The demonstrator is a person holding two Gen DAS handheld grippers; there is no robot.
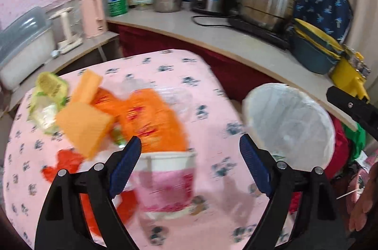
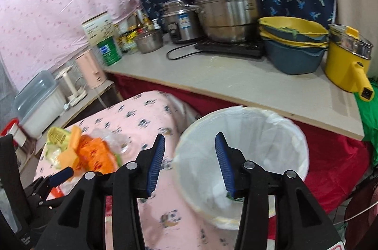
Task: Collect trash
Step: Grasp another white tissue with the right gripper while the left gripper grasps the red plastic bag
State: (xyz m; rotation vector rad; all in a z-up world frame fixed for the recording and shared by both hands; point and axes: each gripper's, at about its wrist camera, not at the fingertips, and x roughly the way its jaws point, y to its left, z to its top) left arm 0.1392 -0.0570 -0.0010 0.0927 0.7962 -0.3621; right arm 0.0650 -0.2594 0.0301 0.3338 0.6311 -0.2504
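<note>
Because its jaws stand wide and empty just above the white-and-pink paper cup [image 1: 169, 181], the left gripper [image 1: 190, 148] looks poised to take it next. Beyond, orange wrappers [image 1: 151, 117] litter the pink-clothed counter [image 1: 212, 89]. The right gripper [image 2: 189, 143], part-open and empty, hangs over the white-lined bin [image 2: 271, 127] at right, likely after a drop.

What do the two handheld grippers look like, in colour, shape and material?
Both are alike. The left gripper and the right gripper each have two matte black plastic arms with triangular cut-outs and round silver rivets at the joints. Each finger ends in a dark blue ribbed pad, long and narrow. No cables show. A red-edged white label sits at the bottom edge of the right wrist view.
</note>
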